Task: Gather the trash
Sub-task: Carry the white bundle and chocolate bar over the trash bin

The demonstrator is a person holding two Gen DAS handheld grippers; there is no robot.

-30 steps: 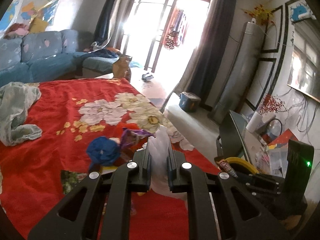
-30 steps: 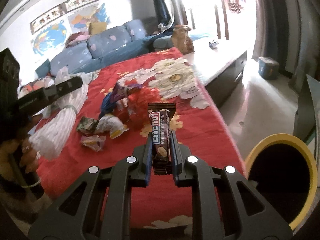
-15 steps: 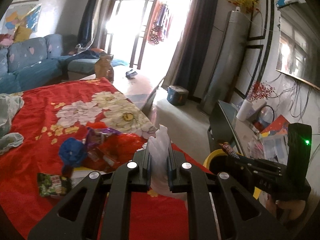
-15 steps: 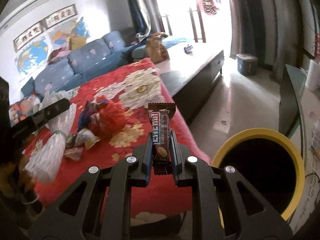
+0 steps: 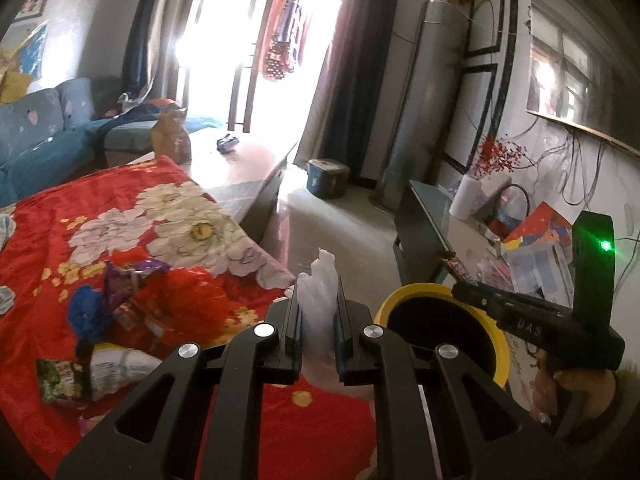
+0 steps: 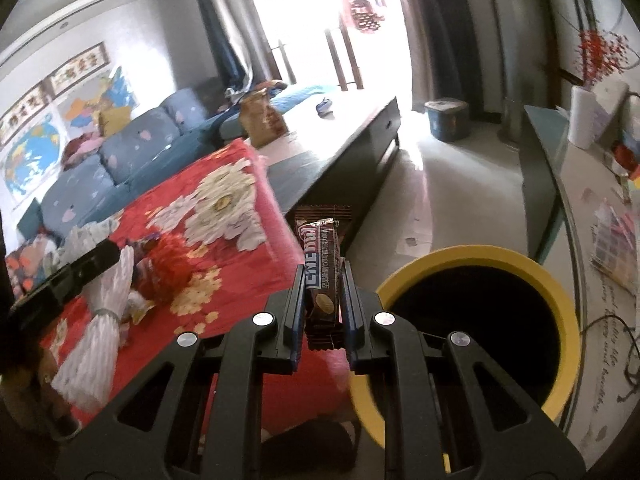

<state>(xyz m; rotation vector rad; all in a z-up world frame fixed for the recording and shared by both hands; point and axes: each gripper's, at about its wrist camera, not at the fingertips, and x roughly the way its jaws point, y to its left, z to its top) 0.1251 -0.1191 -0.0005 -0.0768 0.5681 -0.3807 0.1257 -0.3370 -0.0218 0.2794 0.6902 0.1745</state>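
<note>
Right wrist: yellow bin rim beside bed edge.

One yellow bin, two held wrappers.

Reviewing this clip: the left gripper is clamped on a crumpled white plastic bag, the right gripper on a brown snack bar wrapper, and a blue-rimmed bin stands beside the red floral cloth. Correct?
One detail is wrong: the bin's rim is yellow, not blue, as the right wrist view shows. The rest holds: the left gripper is clamped on the crumpled white plastic bag, the right gripper on the brown snack bar wrapper, beside the red floral cloth.
</note>
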